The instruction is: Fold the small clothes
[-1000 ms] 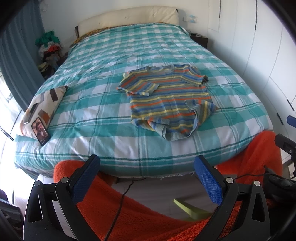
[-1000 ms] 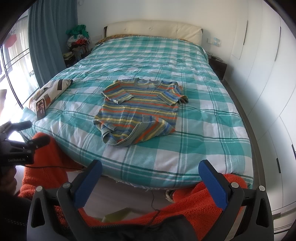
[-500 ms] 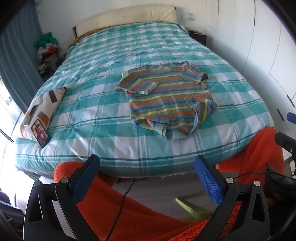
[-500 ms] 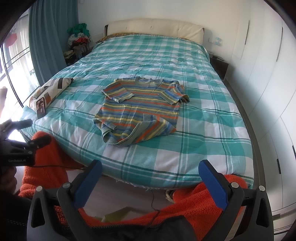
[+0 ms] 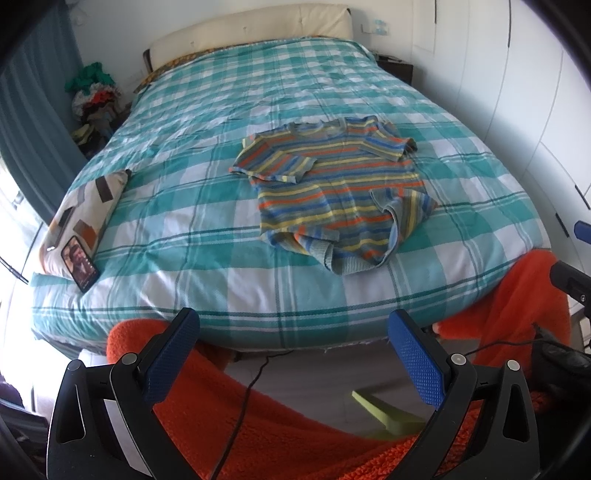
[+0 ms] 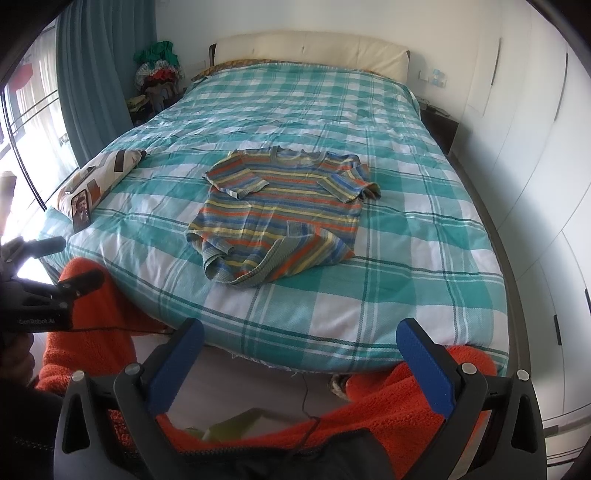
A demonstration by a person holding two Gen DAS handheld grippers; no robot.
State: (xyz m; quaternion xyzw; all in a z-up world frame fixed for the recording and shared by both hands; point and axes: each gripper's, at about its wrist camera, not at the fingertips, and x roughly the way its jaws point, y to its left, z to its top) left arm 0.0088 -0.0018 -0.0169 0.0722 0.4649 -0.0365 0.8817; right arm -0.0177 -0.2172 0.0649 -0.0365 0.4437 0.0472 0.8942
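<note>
A bed [image 6: 424, 229] in teal check fills the room; cream headboard [image 6: 310, 46] against the white wall [image 5: 221, 22]. Teal curtain [image 6: 96, 66] left, daylight beside it; white wardrobes [image 6: 535, 129] right.

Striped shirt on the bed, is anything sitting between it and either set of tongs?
Nothing visible does. Between the striped shirt and the open left tongs and right tongs lies only bare checked bedspread. The pillow and phone sit off at the bed's left edge, clear of either path.
</note>
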